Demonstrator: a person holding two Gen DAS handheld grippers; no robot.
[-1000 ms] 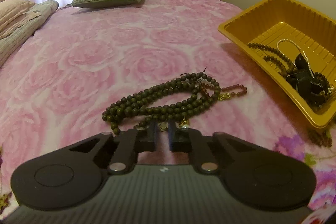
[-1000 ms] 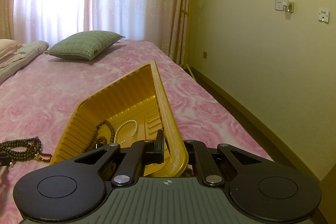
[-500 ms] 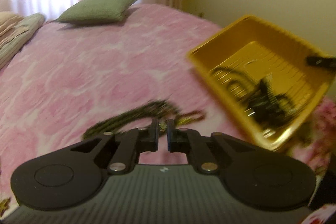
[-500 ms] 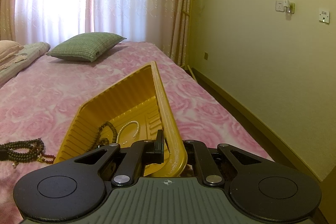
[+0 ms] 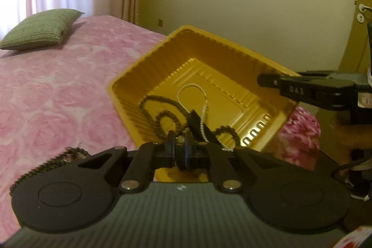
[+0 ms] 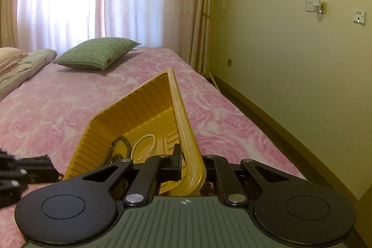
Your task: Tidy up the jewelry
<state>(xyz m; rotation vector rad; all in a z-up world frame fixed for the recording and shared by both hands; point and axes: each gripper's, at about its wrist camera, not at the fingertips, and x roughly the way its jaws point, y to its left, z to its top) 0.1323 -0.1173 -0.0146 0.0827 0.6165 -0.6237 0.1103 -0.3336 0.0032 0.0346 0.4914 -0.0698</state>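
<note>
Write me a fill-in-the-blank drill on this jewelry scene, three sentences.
1. The right gripper is clamped on the rim of the ____ tray.
2. The white pearl strand lies ____ the tray.
3. The green pillow rests on the ____ bedspread.

Missing words: yellow; inside; pink

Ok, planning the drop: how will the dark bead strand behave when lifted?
Probably floppy: the strand trails loosely from the shut left gripper. Likely light, since a fingertip pinch carries it. Its round beads may slide down the tilted tray.

Pink rose-patterned bed (image 6: 69,108) with green pillow (image 6: 97,58), yellow tray (image 6: 139,115) and dark bead strand (image 5: 53,159).
</note>
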